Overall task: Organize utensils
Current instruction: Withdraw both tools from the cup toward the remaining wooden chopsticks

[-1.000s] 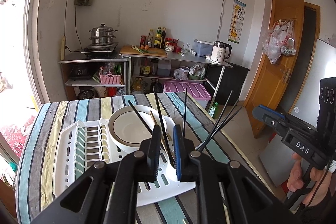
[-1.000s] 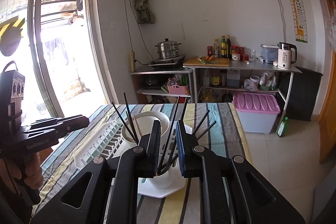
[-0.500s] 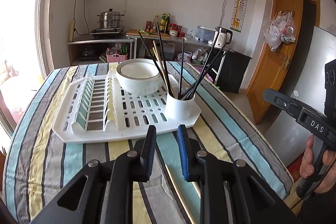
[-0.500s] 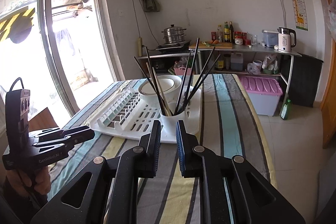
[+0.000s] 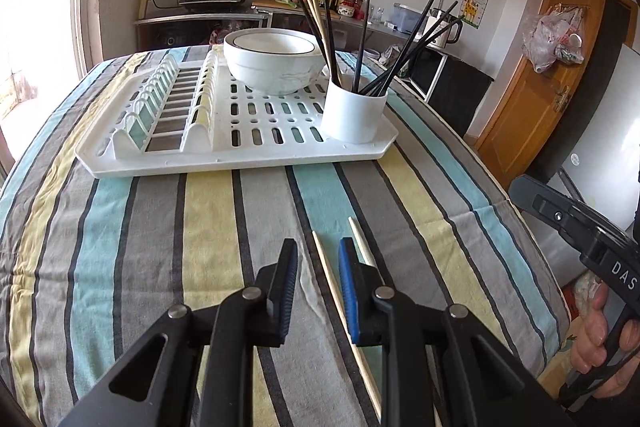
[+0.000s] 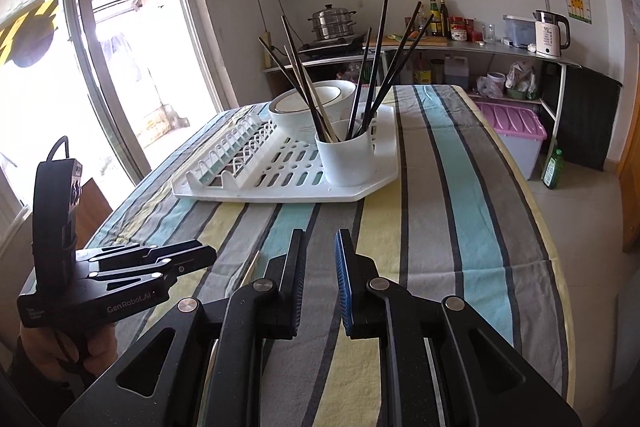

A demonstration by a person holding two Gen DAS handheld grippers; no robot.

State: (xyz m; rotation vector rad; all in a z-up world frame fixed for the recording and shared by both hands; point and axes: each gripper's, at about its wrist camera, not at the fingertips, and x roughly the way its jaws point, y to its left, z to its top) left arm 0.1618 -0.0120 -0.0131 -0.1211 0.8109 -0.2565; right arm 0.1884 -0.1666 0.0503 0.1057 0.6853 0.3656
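Two pale chopsticks lie on the striped tablecloth at the near edge. One chopstick runs under the gap of my left gripper, which hangs just above it, open, with nothing pinched. The other chopstick is partly hidden behind the blue finger. A white cup holding several black and pale chopsticks stands on the drying rack. My right gripper hovers over the cloth with a narrow gap and nothing in it. From there the cup is ahead, and the left gripper sits low at the left.
A white bowl rests on the rack behind the cup. A hand holds the right gripper off the table's right edge. Behind the table stand shelves with a pot, bottles and a kettle. A pink-lidded box sits on the floor.
Both grippers have drawn back from over the cup and sunk toward the table's near edge. The left jaws stand a little wider. The pale chopsticks on the cloth have come into view.
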